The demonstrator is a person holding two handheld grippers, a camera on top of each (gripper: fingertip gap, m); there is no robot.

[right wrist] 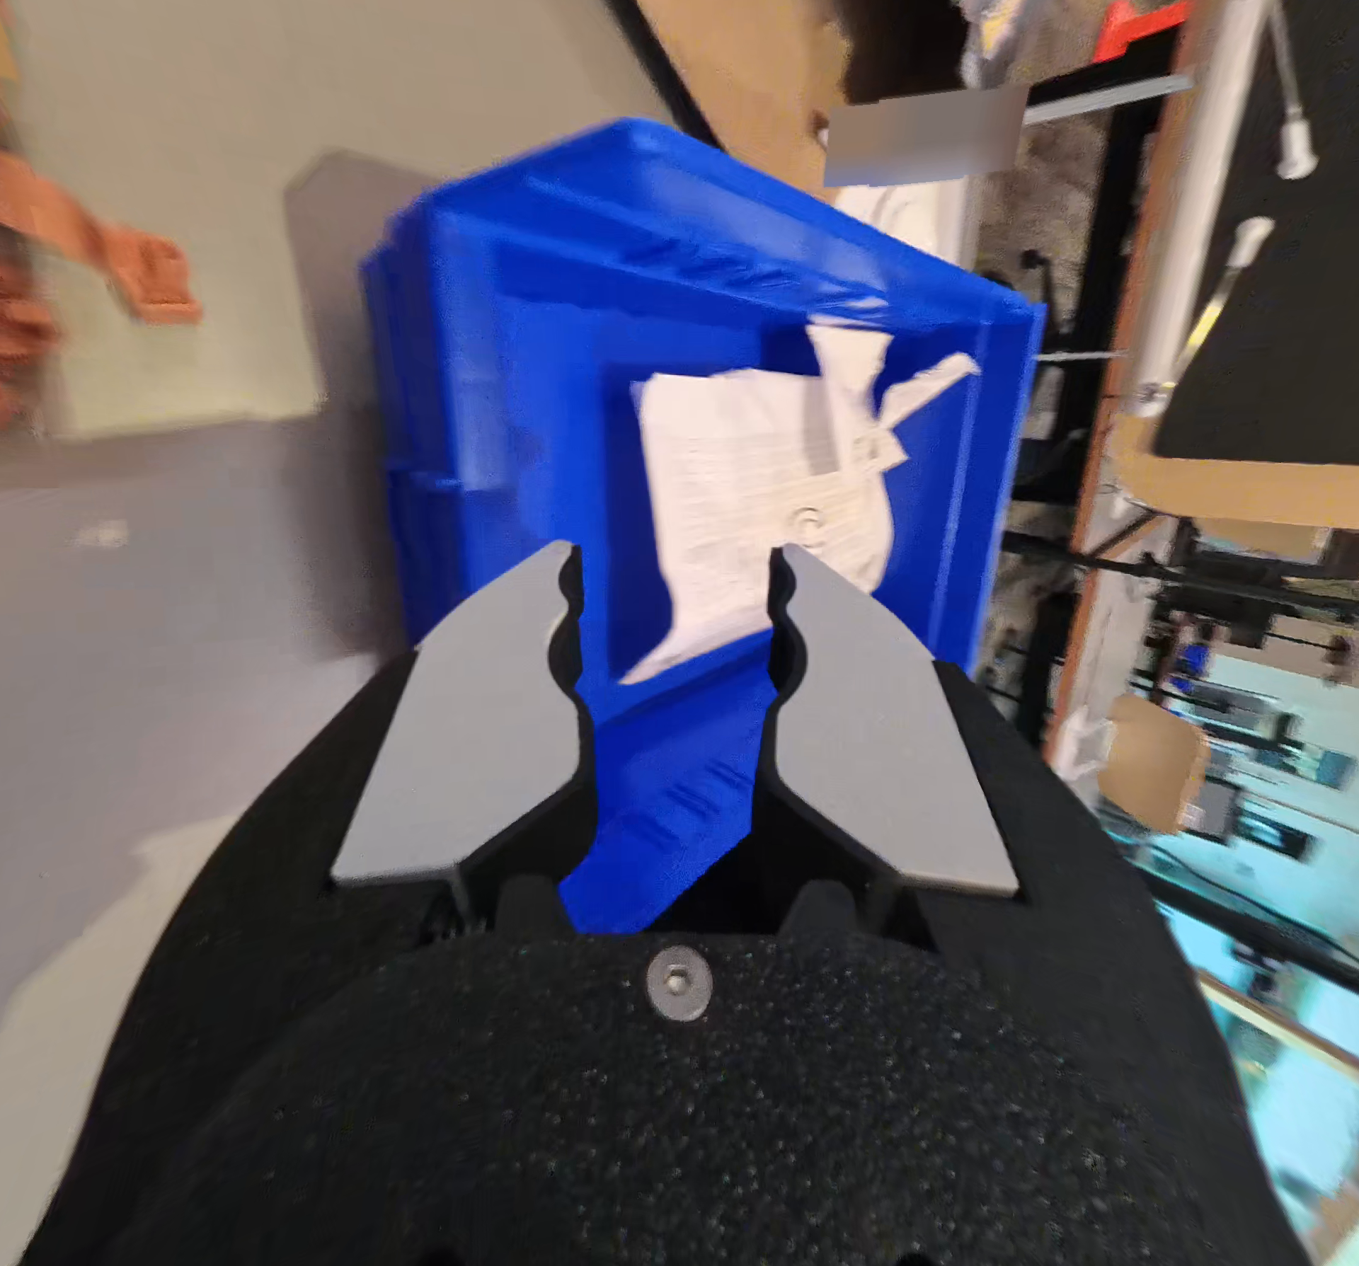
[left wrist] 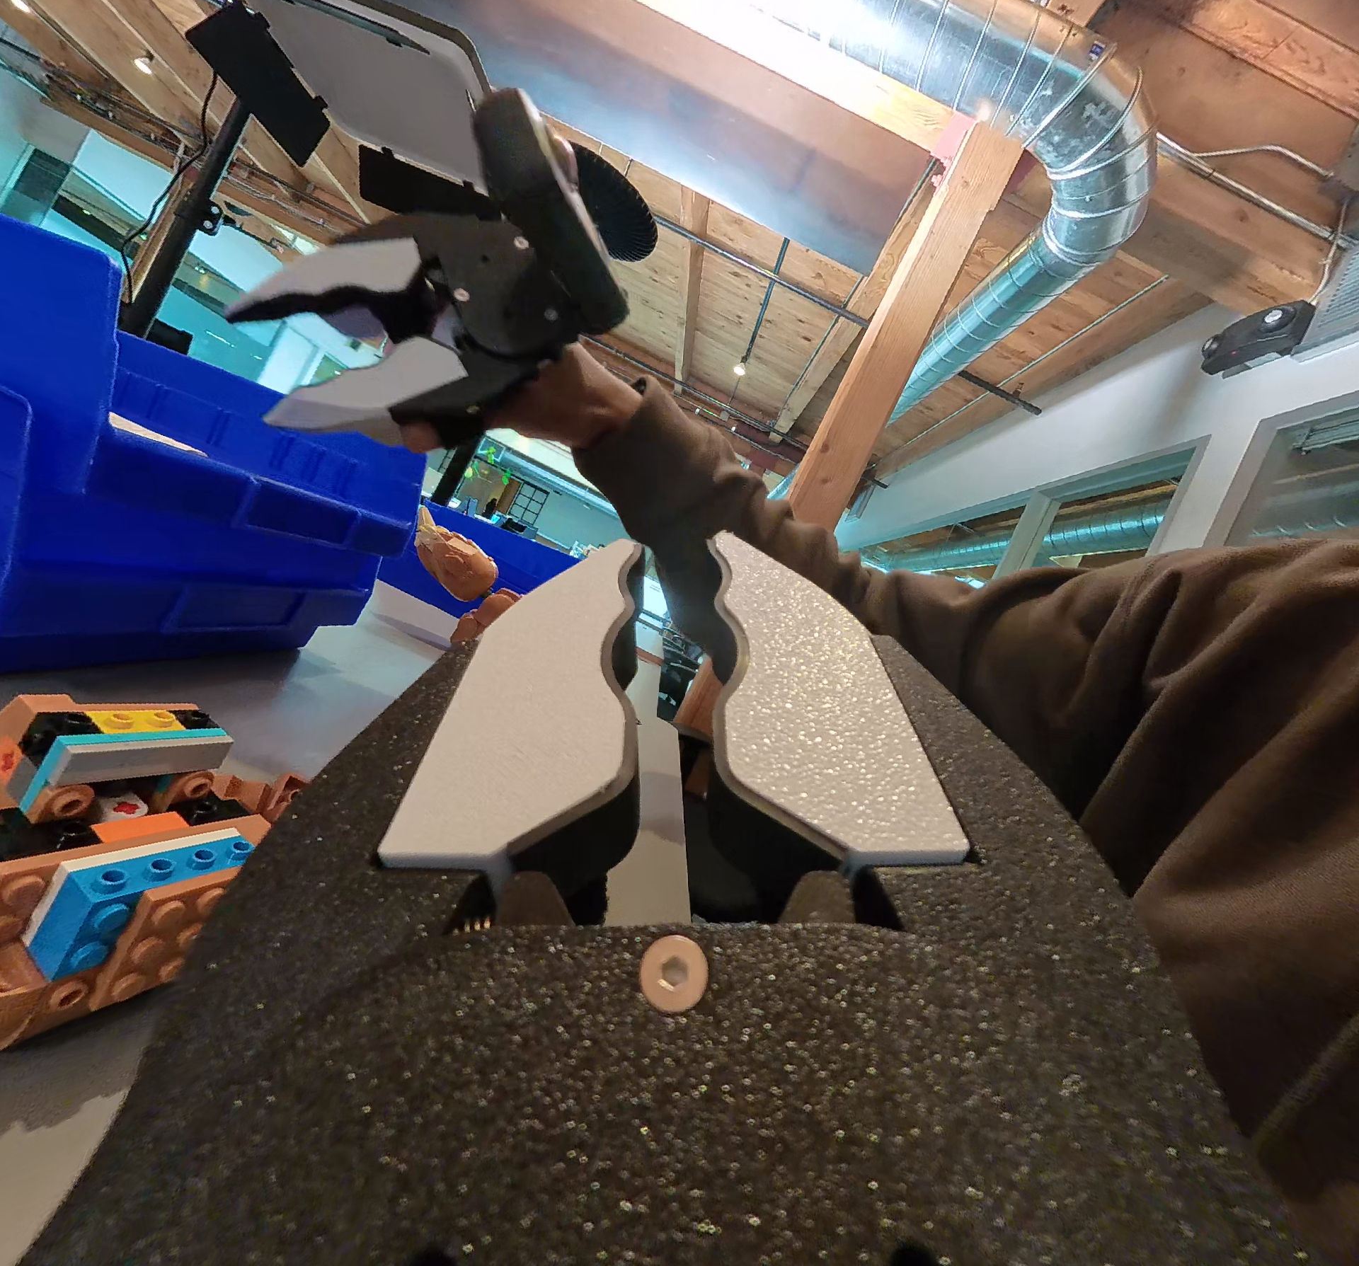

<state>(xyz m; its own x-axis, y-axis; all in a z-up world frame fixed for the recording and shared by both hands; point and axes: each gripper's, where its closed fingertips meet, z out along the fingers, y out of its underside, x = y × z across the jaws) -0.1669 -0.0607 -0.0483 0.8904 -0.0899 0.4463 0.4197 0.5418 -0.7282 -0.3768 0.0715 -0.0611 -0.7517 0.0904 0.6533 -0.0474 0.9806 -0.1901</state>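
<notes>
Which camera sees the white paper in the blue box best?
The right wrist view: it looks straight into the blue bin, showing the crumpled white paper beyond the open right gripper. The left wrist view shows the bin from outside, with only a white sliver inside.

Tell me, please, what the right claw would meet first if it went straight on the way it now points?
Probably the white paper lying inside the blue bin; the open right claw aims into the bin's opening, though blur leaves depth uncertain.
</notes>
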